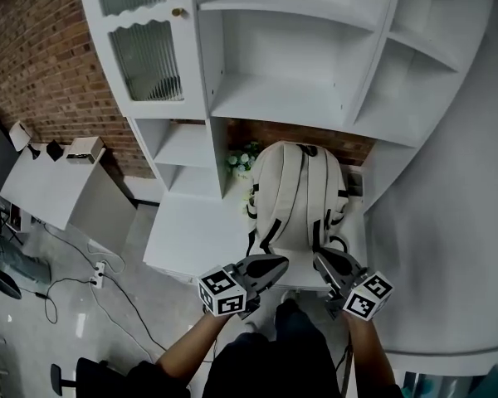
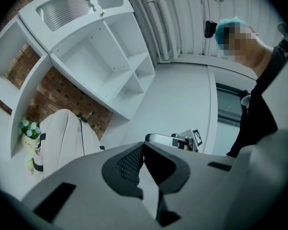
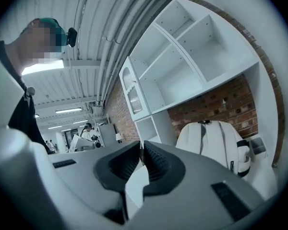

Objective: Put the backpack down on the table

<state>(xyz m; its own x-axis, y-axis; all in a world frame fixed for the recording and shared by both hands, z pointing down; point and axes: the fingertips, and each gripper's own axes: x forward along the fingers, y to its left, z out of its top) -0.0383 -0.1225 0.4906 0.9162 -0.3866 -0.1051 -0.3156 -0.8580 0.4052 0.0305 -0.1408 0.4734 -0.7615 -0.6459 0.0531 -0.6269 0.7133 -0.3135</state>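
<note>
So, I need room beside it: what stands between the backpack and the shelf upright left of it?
A small bunch of white flowers, close beside the backpack. The head view shows it, and the left gripper view does too.

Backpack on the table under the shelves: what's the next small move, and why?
Probably just draw both tongs back from the table and stop. The backpack already stands upright on it, and the left tongs and right tongs are both shut, empty and clear of the bag, so nothing seems left to release or adjust.
</note>
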